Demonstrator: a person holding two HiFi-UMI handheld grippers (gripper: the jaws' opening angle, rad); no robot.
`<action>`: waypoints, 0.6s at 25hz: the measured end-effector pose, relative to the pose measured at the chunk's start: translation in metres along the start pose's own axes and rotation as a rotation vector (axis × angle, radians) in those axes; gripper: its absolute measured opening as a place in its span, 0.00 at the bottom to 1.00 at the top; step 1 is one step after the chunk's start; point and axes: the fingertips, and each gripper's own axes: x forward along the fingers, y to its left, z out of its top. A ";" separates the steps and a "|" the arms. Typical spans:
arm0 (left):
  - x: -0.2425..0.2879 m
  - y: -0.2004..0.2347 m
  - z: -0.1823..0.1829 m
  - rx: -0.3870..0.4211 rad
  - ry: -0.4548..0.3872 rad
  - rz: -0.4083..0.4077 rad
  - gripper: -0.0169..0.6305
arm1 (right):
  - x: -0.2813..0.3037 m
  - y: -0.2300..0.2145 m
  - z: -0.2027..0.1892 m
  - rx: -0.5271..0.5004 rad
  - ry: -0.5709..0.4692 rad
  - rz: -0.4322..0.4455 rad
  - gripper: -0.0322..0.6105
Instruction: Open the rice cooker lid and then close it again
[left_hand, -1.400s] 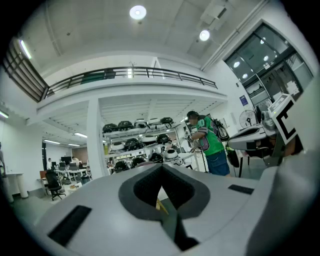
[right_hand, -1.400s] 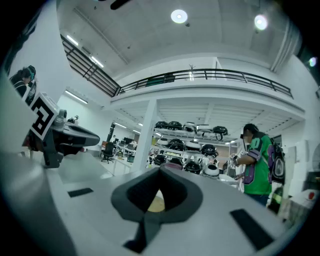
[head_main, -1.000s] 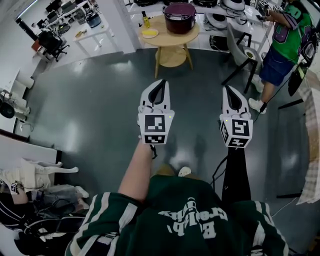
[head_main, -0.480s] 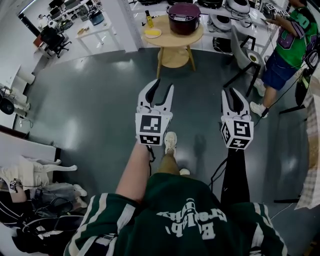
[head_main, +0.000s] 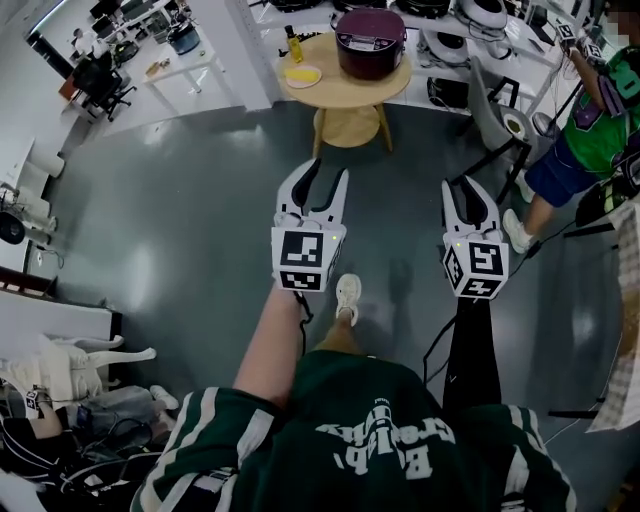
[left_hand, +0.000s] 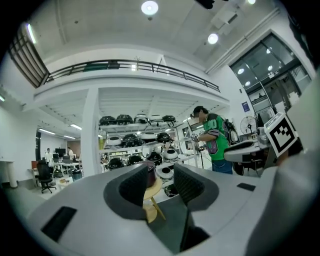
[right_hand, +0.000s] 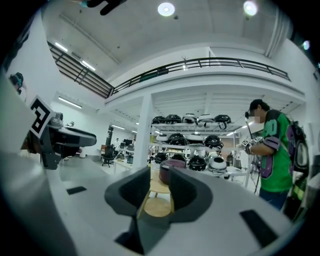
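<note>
Left gripper (head_main: 326, 172) and right gripper (head_main: 468, 190) point level at the rice cooker (head_main: 371, 45), well short of it.
Left jaws spread, right jaws opening on nothing, likely readied for its lid (head_main: 371, 17).

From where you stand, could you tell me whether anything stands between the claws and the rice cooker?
Nothing visible does. Only bare grey floor lies between the left claw, the right claw, whose empty jaws are opening, and the rice cooker on the round table ahead. The person stands off to the right.
</note>
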 end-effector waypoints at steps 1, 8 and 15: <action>0.014 0.008 -0.001 0.005 0.005 0.000 0.25 | 0.015 -0.003 0.001 -0.002 0.000 0.002 0.24; 0.108 0.059 -0.008 0.022 0.023 -0.026 0.25 | 0.114 -0.019 0.006 -0.023 0.016 0.005 0.24; 0.186 0.105 -0.005 -0.019 0.012 -0.076 0.26 | 0.206 -0.030 0.019 -0.042 0.035 -0.004 0.24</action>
